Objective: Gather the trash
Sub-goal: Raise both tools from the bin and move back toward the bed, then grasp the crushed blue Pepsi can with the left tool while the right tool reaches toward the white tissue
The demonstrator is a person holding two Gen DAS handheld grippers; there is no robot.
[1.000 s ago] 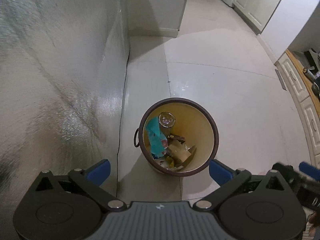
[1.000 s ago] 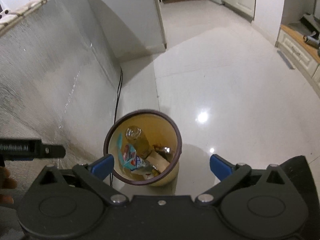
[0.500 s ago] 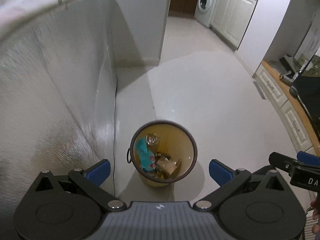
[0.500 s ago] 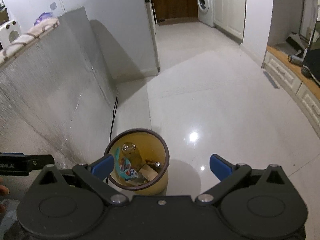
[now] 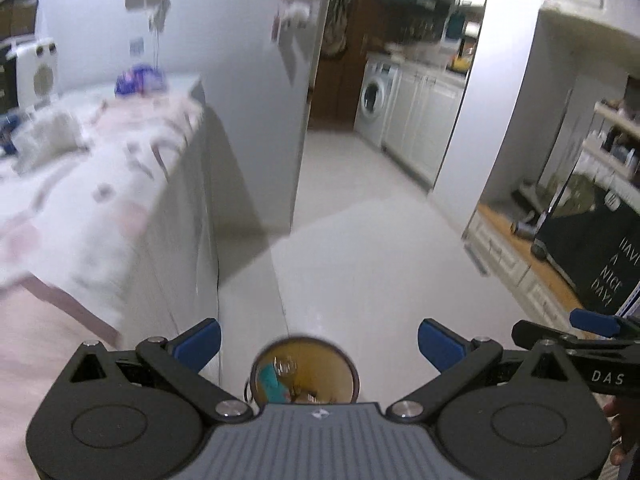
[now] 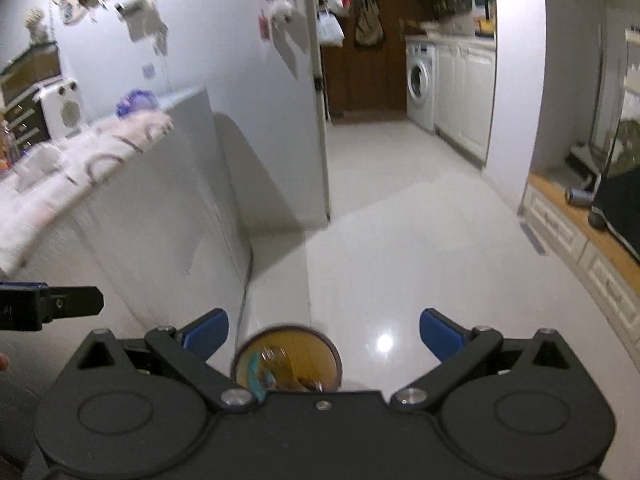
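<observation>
Both claws [image 5: 319,342] [image 6: 324,334] gape wide, empty, above trash bin [image 5: 304,372]; counter [image 5: 176,216] alongside

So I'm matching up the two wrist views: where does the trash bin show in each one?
Left wrist: trash bin at bottom centre, between the open gripper's fingers, partly cut off by the gripper body.
Right wrist: trash bin at bottom, slightly left of centre.
Shared landmark: washing machine at the back.
</observation>
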